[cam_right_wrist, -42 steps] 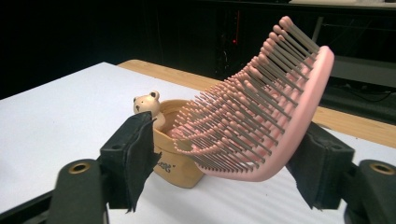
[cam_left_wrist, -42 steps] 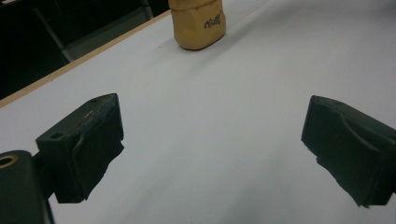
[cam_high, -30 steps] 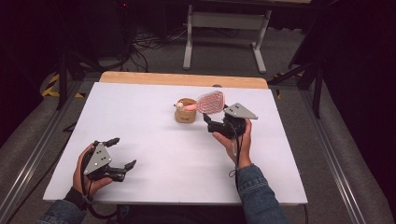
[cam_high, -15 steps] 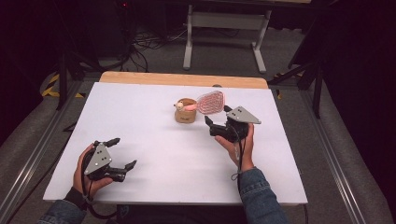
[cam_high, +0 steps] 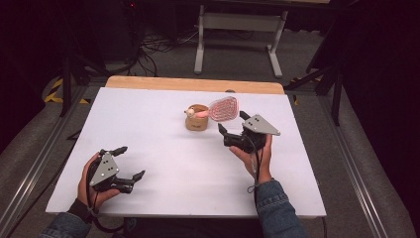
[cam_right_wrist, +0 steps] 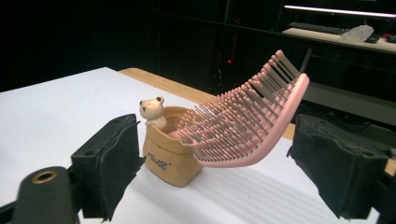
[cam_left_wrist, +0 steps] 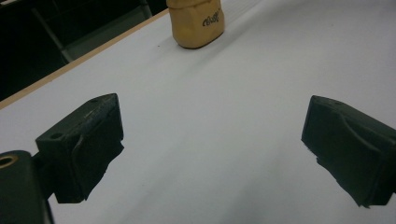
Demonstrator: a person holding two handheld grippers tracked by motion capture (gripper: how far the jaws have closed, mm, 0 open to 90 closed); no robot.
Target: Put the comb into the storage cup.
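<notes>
Evidently your right gripper point(cam_high: 232, 122), jaws spread and empty, sat at five o'clock of the pink hairbrush point(cam_right_wrist: 247, 116) leaning out of the tan bear cup point(cam_high: 196, 119), so closing squarely across its head seemed wisest, while your left gripper point(cam_high: 130, 161) lay spread.

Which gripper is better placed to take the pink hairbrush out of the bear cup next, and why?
The right gripper, probably. Its jaws are open and stand on either side of the hairbrush leaning out of the cup. The left gripper, also open, sits at the table's near left, far from the cup.
</notes>
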